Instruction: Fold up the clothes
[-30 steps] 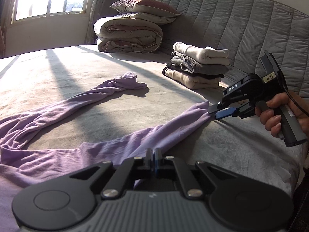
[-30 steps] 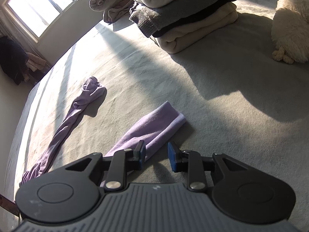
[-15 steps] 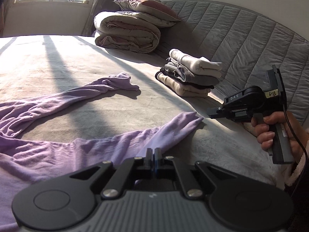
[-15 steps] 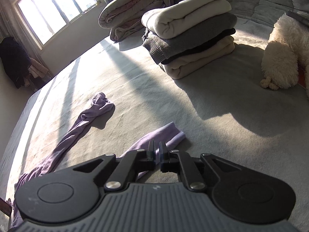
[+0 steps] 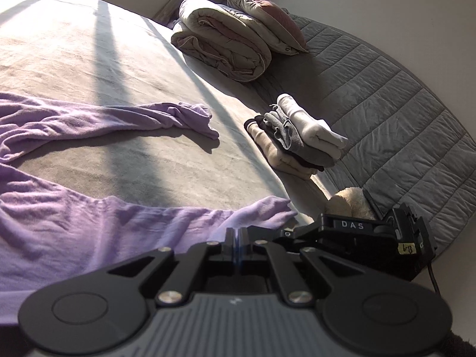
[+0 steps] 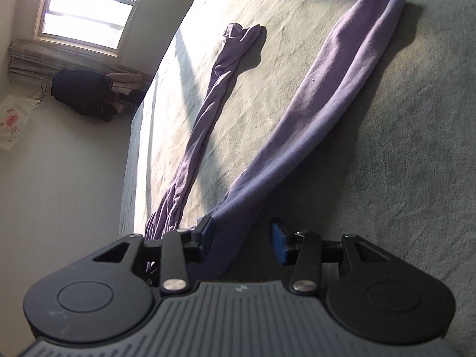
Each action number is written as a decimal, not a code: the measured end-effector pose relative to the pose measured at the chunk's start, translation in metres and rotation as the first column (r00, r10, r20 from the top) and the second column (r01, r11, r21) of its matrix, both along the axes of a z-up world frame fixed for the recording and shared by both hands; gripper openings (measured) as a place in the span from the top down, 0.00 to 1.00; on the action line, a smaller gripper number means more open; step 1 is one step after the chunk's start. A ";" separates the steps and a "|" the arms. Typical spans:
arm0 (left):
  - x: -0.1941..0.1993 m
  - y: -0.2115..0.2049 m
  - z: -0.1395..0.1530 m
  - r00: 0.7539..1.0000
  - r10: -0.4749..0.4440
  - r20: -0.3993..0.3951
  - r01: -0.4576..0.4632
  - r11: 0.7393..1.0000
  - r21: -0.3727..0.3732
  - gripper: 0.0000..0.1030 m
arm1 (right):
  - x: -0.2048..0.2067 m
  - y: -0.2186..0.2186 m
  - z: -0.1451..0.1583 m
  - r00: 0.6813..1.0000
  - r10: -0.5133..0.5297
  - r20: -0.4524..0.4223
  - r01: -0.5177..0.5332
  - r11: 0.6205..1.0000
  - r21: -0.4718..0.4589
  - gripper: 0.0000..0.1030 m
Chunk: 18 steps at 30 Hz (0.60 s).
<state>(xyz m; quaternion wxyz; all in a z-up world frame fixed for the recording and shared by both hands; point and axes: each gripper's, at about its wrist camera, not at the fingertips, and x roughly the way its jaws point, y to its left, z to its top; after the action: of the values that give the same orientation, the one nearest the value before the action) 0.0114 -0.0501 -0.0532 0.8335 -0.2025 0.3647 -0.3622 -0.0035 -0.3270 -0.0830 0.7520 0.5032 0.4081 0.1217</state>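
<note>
Here the purple garment (image 5: 89, 232) lies spread on the bed (image 5: 148, 163), its two long limbs stretched apart, one smooth (image 6: 312, 113) and one twisted (image 6: 205, 107), which leaves each free to be taken singly. The left hand-held gripper (image 5: 237, 239) is clenched low over the cloth, likely pinning or pinching it, though I cannot tell whether fabric sits between its jaws. The right hand-held gripper (image 6: 242, 238) is released, its jaws straddling the smooth limb near its root, placed to take hold there. A stack of folded clothes (image 5: 297, 136) waits by the headboard (image 5: 386, 104).
</note>
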 end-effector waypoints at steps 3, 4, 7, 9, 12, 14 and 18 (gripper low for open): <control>-0.003 0.002 0.000 1.000 -0.013 -0.007 0.013 1.000 -0.004 0.99 | 0.002 0.011 -0.010 1.000 -0.022 0.014 0.020 0.993 0.114 0.55; -0.004 0.002 0.000 1.000 -0.020 -0.008 0.020 1.000 -0.001 0.99 | 0.002 0.012 -0.012 0.999 -0.043 0.021 0.039 0.987 0.155 0.55; -0.009 0.000 -0.002 0.999 -0.043 -0.005 0.043 0.999 0.020 0.99 | 0.002 0.003 -0.012 0.991 -0.124 0.055 0.108 0.966 0.235 0.58; -0.013 -0.002 -0.005 0.998 -0.064 -0.001 0.064 0.997 0.042 0.99 | 0.001 -0.009 -0.013 0.982 -0.179 0.056 0.160 0.957 0.241 0.63; -0.018 -0.005 -0.008 0.996 -0.087 -0.004 0.087 0.994 0.064 0.99 | 0.000 -0.028 -0.013 0.964 -0.259 0.056 0.237 0.939 0.251 0.73; -0.022 -0.007 -0.011 0.995 -0.101 -0.004 0.101 0.991 0.083 0.99 | -0.001 -0.041 -0.013 0.949 -0.311 0.055 0.288 0.923 0.257 0.76; -0.026 -0.011 -0.017 0.993 -0.122 -0.010 0.122 0.986 0.110 0.99 | -0.003 -0.066 -0.014 0.909 -0.413 0.054 0.385 0.883 0.269 0.83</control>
<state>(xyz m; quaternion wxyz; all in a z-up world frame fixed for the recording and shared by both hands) -0.0144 -0.0613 -0.0698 0.8192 -0.1338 0.3972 -0.3915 -0.0069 -0.3928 -0.0971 0.7119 0.6604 0.2349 0.0423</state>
